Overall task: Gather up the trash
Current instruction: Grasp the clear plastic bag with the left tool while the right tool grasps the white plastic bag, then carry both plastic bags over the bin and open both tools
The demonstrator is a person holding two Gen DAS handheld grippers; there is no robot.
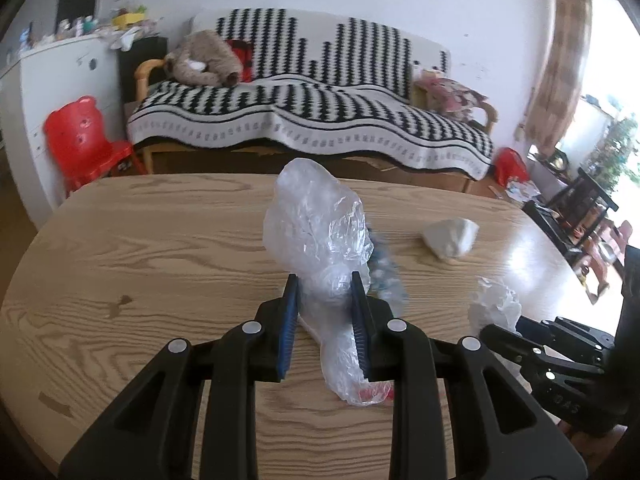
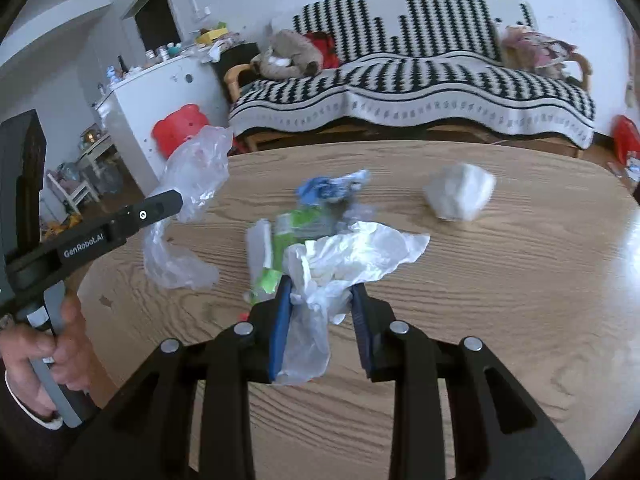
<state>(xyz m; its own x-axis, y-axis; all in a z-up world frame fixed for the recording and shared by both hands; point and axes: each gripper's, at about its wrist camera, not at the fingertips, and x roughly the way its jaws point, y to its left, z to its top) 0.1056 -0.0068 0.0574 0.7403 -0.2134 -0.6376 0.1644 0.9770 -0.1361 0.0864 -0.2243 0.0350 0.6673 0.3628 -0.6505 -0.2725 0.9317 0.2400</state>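
Observation:
My left gripper (image 1: pixel 326 280) is shut on a clear plastic bag (image 1: pixel 316 220) and holds it above the wooden table (image 1: pixel 160 240); the bag also shows in the right wrist view (image 2: pixel 192 184). My right gripper (image 2: pixel 322 286) is shut on a crumpled white plastic wrapper (image 2: pixel 356 252), just above the table (image 2: pixel 500 300). The wrapper also shows in the left wrist view (image 1: pixel 494 306). A crumpled white paper ball (image 1: pixel 450 236) (image 2: pixel 458 194) lies on the table's far right. Blue and green wrappers (image 2: pixel 316 208) lie in the middle, blurred.
A sofa with a black-and-white blanket (image 1: pixel 320 112) stands beyond the table. A red child's chair (image 1: pixel 86 140) and a white cabinet (image 1: pixel 52 76) are at the far left. A dark stand (image 1: pixel 580 200) is at the right.

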